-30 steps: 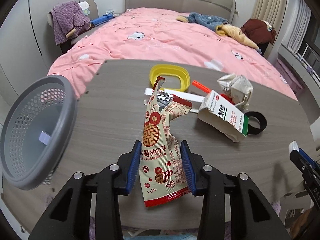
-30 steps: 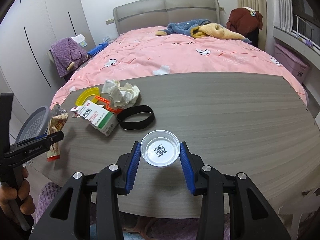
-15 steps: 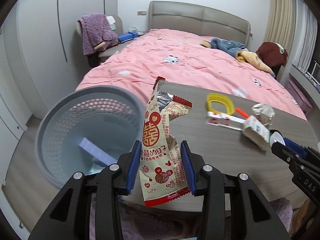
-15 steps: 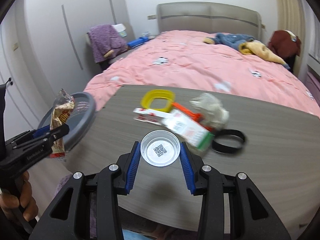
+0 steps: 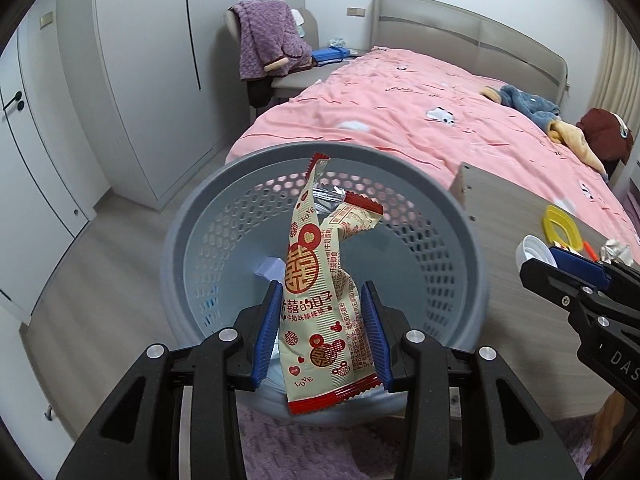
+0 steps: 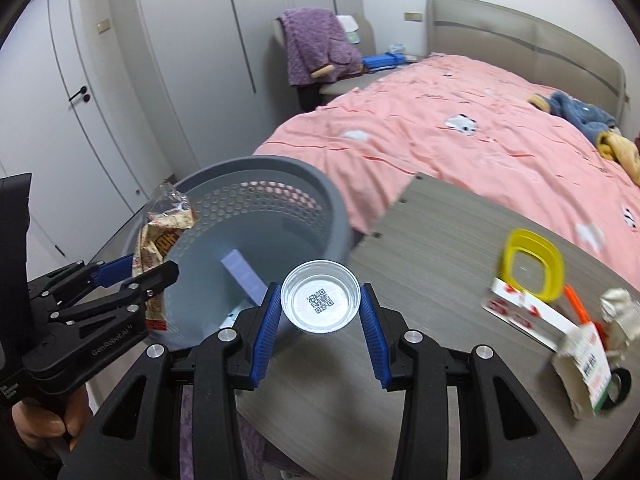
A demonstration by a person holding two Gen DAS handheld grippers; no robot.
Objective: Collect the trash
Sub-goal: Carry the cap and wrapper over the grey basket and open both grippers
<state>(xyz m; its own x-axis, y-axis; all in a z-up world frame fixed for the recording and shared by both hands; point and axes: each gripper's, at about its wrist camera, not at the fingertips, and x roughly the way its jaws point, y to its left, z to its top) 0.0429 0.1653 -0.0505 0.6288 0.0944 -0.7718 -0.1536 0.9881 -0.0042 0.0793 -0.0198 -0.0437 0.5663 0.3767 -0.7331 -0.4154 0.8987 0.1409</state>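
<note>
My left gripper [image 5: 322,334] is shut on a cream and red snack wrapper [image 5: 324,292] and holds it upright above the grey perforated trash basket [image 5: 472,248]. The same gripper [image 6: 134,276] and the wrapper [image 6: 160,240] show in the right wrist view, over the basket's [image 6: 320,196] left rim. My right gripper [image 6: 320,334] is shut on a clear plastic cup [image 6: 320,300] with a QR code, at the basket's near right rim beside the table's left end. In the left wrist view the right gripper [image 5: 560,268] with the cup [image 5: 532,252] comes in from the right.
The wooden table [image 6: 440,240] bears a yellow ring [image 6: 532,262], a flat white box [image 6: 528,312], an orange stick [image 6: 578,306], crumpled paper [image 6: 618,308], a milk carton [image 6: 588,368] and a black band [image 6: 620,390]. A pale slip [image 6: 244,276] lies in the basket. A pink bed [image 6: 480,128] is behind.
Both grippers have swung left from the table toward the basket. The wrapper now hangs over the basket's opening, and the cup has reached the basket's rim.
</note>
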